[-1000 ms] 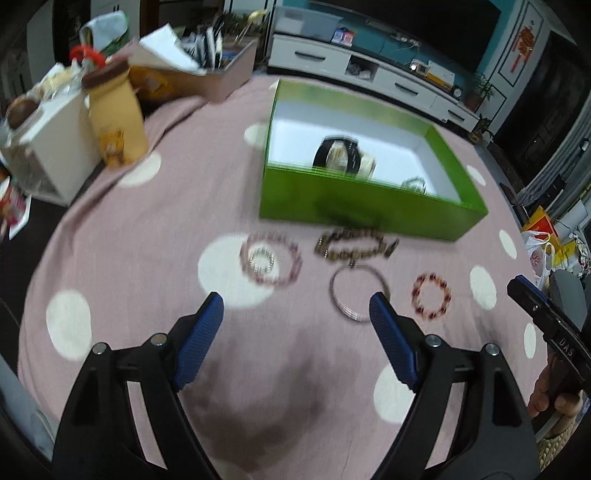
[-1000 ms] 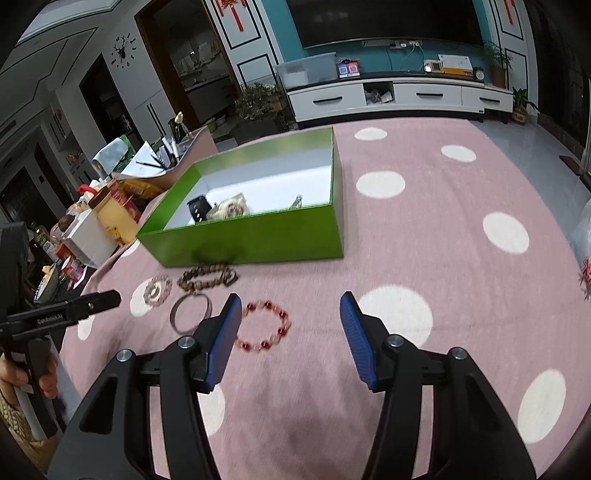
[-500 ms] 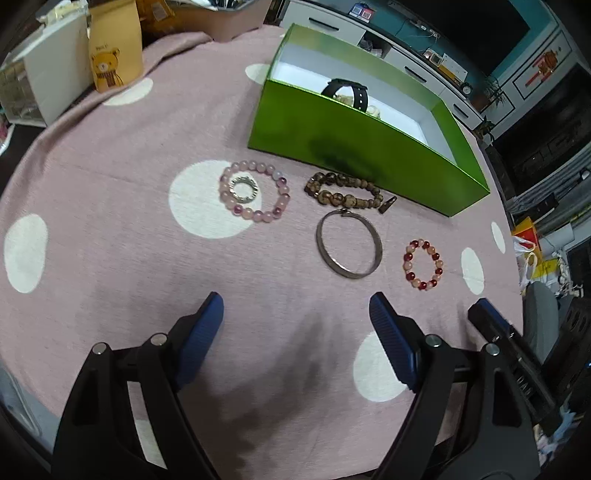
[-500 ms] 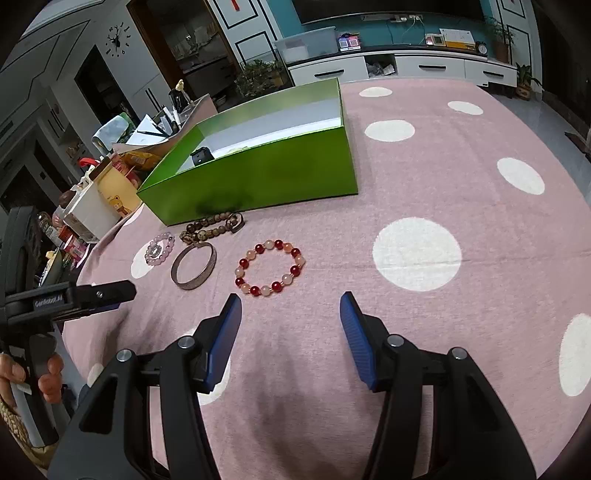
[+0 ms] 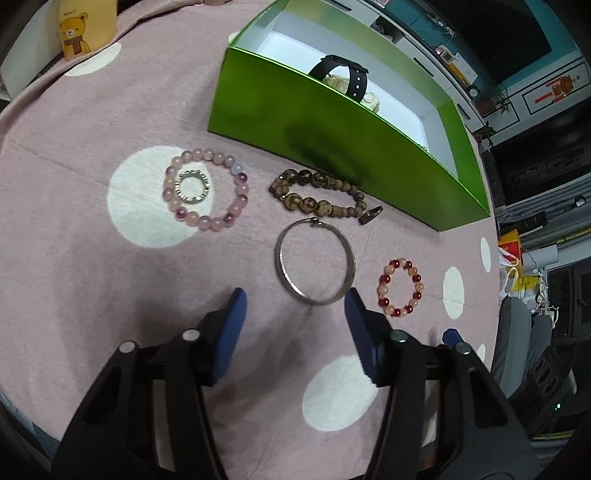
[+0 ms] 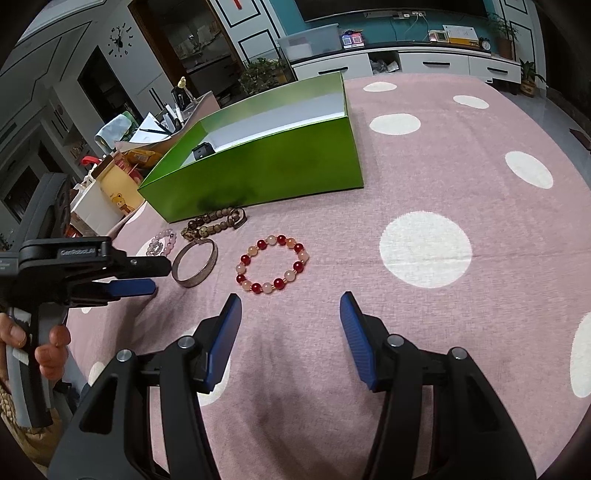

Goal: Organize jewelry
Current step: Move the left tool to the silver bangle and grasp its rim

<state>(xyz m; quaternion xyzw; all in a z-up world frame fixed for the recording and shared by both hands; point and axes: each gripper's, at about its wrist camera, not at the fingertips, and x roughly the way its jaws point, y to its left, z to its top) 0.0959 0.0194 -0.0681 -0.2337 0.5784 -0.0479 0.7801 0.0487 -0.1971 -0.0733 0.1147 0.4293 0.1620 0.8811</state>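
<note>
Left claw [image 5: 293, 306] hangs above the pink cloth [image 5: 110, 110] with its jaws apart; they have just been closing, and nothing sits between the pads, though the near edge of the silver bangle [image 5: 316, 260] lies at 12 o'clock from the gap. Right claw [image 6: 290, 312] is likewise released and empty, with the red-and-peach bead bracelet [image 6: 273, 263] on the cloth at 12 o'clock, just beyond its tips.

Other jewelry around the bangle, in the left wrist view:
- Brown bead bracelet [image 5: 317, 194] at 12 o'clock, close against the front wall of the green box [image 5: 332, 140].
- Pink bead bracelet [image 5: 207, 188] at 10 o'clock, with a small silver ring [image 5: 192, 186] lying inside its loop.

The green box is open, with a white interior. A black watch strap [image 5: 343, 75] and a pale item too unclear to identify show above its front wall.

In the right wrist view the left claw enters from 9 o'clock, with a hand [image 6: 40, 350] on its grip; its tips are near the bangle.

Surface: the worktop carries a pink cloth with large white dots. A yellow bear-print container [image 5: 86, 27] and a white box stand at 10 o'clock. The room behind shows a white low cabinet [image 6: 417, 61], a teal wall and a wall clock [image 6: 120, 42].
</note>
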